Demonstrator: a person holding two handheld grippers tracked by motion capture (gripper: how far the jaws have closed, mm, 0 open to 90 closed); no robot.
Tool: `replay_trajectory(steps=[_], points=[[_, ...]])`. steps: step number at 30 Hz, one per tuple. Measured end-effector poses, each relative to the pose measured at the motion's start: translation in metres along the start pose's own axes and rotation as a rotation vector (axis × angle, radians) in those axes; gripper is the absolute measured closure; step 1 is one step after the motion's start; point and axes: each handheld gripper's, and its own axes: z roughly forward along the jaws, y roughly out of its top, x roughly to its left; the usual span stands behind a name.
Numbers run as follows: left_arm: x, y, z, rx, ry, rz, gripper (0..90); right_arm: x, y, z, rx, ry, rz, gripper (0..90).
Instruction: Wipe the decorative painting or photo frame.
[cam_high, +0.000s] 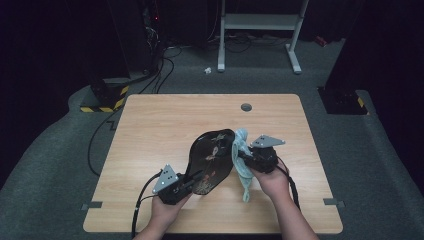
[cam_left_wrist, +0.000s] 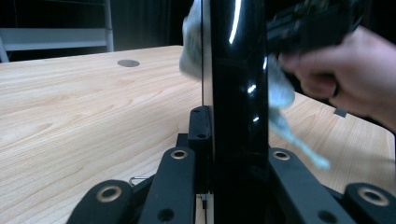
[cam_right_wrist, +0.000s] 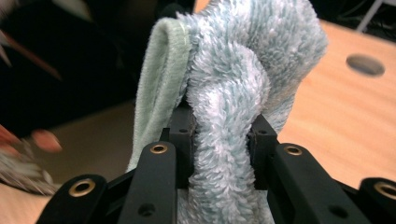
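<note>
A glossy black oval tray (cam_high: 212, 160) with painted patterns is held tilted up off the table. My left gripper (cam_high: 189, 184) is shut on its near rim. In the left gripper view the tray (cam_left_wrist: 238, 93) stands edge-on between the jaws. My right gripper (cam_high: 242, 156) is shut on a pale blue fluffy cloth (cam_high: 242, 162), pressed against the tray's right edge; one end of the cloth hangs down. In the right gripper view the cloth (cam_right_wrist: 229, 93) bulges out between the jaws with the dark tray (cam_right_wrist: 70, 60) just to its left.
The wooden table (cam_high: 150, 125) has a round grommet hole (cam_high: 246, 107) near its far edge. A white metal stand (cam_high: 260, 22) and cables lie on the grey floor behind the table. Dark equipment stands at the back left.
</note>
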Motion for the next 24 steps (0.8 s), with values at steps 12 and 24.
replay_trajectory(steps=[12, 24], points=[[0.003, 0.0, -0.002, 0.008, -0.018, -0.008, 80.3, 0.002, 0.004, -0.007, -0.03, -0.003, -0.015, 70.2], [0.007, 0.001, -0.003, 0.022, -0.053, 0.0, 80.3, 0.017, 0.046, -0.05, -0.177, -0.025, -0.095, 70.0]])
